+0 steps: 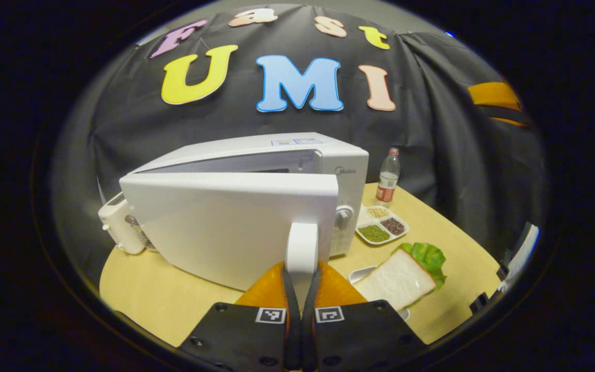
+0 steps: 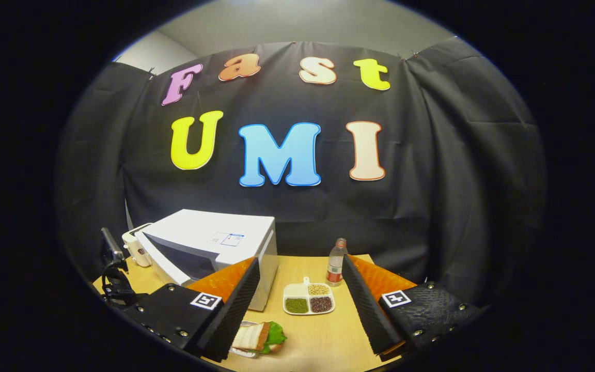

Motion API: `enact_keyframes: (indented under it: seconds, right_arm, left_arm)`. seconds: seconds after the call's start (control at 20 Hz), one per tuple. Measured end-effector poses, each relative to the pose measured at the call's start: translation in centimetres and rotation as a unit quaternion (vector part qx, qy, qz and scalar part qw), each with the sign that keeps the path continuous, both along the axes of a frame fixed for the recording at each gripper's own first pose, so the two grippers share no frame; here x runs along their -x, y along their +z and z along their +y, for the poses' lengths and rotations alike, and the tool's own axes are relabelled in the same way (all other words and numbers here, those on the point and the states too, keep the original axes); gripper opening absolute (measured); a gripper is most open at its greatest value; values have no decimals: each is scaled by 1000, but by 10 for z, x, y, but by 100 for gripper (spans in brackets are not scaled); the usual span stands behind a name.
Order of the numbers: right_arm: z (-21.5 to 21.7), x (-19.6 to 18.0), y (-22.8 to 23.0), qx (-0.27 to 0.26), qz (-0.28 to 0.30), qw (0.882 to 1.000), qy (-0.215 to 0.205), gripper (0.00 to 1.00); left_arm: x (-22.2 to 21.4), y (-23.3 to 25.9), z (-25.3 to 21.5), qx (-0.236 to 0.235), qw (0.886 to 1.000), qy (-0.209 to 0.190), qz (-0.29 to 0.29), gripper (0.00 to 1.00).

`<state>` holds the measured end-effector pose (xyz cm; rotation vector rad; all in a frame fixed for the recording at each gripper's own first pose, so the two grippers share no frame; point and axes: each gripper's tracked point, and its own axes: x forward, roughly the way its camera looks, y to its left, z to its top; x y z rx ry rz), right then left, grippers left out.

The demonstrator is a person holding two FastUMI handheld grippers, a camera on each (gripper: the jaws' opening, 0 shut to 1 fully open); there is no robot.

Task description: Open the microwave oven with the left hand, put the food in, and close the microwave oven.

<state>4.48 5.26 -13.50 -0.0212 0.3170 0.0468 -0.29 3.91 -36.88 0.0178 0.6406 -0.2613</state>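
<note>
The white microwave (image 1: pixel 346 170) stands on the table with its door (image 1: pixel 225 222) swung partly out toward me. My left gripper (image 1: pixel 301 273) is shut on the door's white vertical handle (image 1: pixel 301 243), one orange finger on each side. The food is a sandwich (image 1: pixel 395 279) of white bread and green lettuce on a small white plate, to the right of the door. In the right gripper view my right gripper (image 2: pixel 300 310) hangs open above the table, with nothing between its fingers. The sandwich (image 2: pixel 259 336) lies just below its left finger, and the microwave (image 2: pixel 209 240) is at the left.
A divided white tray of beans (image 1: pixel 380 227) and a plastic bottle with a red label (image 1: pixel 389 181) stand right of the microwave. A small white appliance (image 1: pixel 119 225) sits at its left. The wooden table (image 1: pixel 447 305) ends close behind the sandwich. A dark device with a cable (image 2: pixel 114 276) is at far left.
</note>
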Motion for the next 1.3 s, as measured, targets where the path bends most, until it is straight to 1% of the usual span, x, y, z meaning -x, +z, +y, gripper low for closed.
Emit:
enact_keyframes:
  seconds: [0.2, 0.25, 0.3, 0.4, 0.45, 0.6, 0.7, 0.8, 0.9, 1.05, 1.15, 1.3]
  right_arm:
    - [42, 1, 1, -11, -2, 1000, 23, 97]
    - [54, 2, -1, -14, 1, 999, 29, 92]
    - [68, 2, -3, -18, 3, 999, 36, 97]
    - [96, 6, -10, -27, 16, 998, 49, 97]
    - [112, 8, -12, -35, 22, 998, 55, 97]
    - [153, 10, -15, -52, 32, 996, 66, 96]
    - [179, 13, -15, -64, 35, 995, 75, 97]
    - [216, 20, -13, -92, 36, 990, 104, 96]
    - [239, 26, -19, -97, 43, 988, 115, 97]
    - [263, 34, -26, -92, 54, 988, 115, 97]
    - [274, 39, -33, -94, 66, 987, 114, 97]
    - [277, 42, -45, -87, 87, 987, 106, 97]
  left_arm:
    - [50, 6, 36, 5, 999, -29, 19, 7]
    - [63, 9, 50, 1, 999, -33, 22, 7]
    - [74, 11, 62, -1, 999, -33, 27, 10]
    - [100, 11, 92, -1, 998, -38, 41, 10]
    - [110, 12, 104, 0, 998, -42, 49, 7]
    - [135, 14, 151, -8, 997, -49, 62, 7]
    - [148, 16, 185, -13, 997, -45, 65, 7]
    - [157, 15, 218, -10, 997, -37, 63, 7]
    - [164, 15, 248, -8, 998, -29, 60, 7]
    - [169, 14, 282, -5, 998, -31, 56, 7]
    - [170, 14, 295, -3, 998, -38, 50, 7]
    - [169, 14, 311, 1, 998, -45, 41, 7]
